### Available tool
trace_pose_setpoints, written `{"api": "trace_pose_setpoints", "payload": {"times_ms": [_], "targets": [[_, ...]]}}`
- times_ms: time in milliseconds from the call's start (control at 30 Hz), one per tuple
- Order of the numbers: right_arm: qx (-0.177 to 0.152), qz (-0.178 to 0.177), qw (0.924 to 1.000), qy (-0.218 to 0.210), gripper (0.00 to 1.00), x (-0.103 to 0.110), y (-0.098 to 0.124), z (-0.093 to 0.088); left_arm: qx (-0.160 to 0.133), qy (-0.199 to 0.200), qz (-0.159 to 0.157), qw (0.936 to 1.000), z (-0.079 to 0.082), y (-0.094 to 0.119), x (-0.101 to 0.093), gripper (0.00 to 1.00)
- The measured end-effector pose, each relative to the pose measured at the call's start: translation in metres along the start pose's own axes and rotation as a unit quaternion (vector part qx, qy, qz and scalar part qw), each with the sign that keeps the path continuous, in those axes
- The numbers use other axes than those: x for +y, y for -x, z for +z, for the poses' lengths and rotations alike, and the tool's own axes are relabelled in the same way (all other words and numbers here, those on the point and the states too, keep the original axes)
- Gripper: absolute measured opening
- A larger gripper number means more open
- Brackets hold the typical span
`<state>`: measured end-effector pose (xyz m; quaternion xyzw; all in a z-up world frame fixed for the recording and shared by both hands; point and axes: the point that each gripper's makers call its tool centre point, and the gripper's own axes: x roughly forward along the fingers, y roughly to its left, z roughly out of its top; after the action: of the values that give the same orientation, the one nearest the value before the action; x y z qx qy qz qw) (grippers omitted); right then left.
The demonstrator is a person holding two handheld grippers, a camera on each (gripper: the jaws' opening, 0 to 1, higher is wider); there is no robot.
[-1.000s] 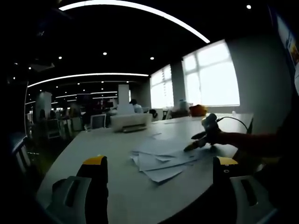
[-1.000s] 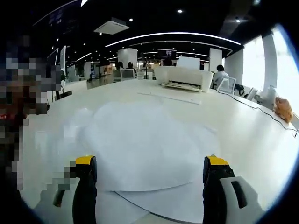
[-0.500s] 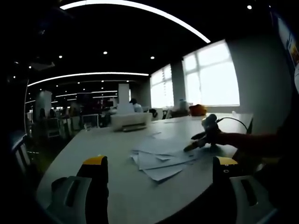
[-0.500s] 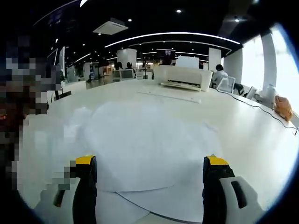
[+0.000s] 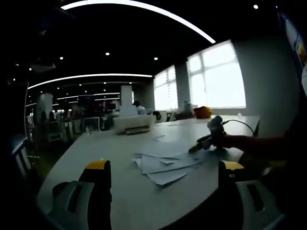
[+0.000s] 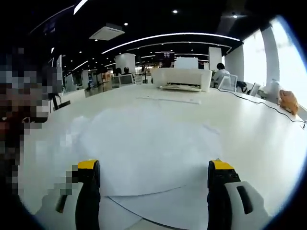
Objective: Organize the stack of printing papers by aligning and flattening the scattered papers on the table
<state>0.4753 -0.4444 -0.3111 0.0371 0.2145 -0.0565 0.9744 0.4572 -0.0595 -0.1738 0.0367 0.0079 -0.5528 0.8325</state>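
Over the far edge of the papers (image 5: 165, 163), the right claw (image 5: 197, 145) had lifted slightly since a moment before, jaws apart, gripping nothing; aligning had likely not begun. Its own view showed sheets (image 6: 148, 153) fanned just ahead on the surface (image 6: 249, 129). Nearer, the left claw (image 5: 163, 179) hung wide, papers beyond it.
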Motion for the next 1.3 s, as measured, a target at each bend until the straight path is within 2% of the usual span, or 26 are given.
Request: {"api": "trace_pose_setpoints", "payload": {"times_ms": [267, 567, 1300], "targets": [[0.001, -0.006, 1.0, -0.006, 0.88, -0.0014, 0.0005, -0.0006, -0.003, 0.002, 0.001, 1.0, 0.0008, 0.0003, 0.0016, 0.95], [0.01, -0.013, 0.9998, 0.014, 0.87, 0.0005, 0.0004, -0.0054, -0.004, 0.005, -0.001, 1.0, 0.0024, -0.002, -0.0009, 0.95], [0.003, -0.014, 0.9998, 0.016, 0.87, -0.0004, 0.0007, -0.0049, -0.004, 0.002, 0.002, 1.0, 0.0022, -0.0007, 0.0015, 0.95]]}}
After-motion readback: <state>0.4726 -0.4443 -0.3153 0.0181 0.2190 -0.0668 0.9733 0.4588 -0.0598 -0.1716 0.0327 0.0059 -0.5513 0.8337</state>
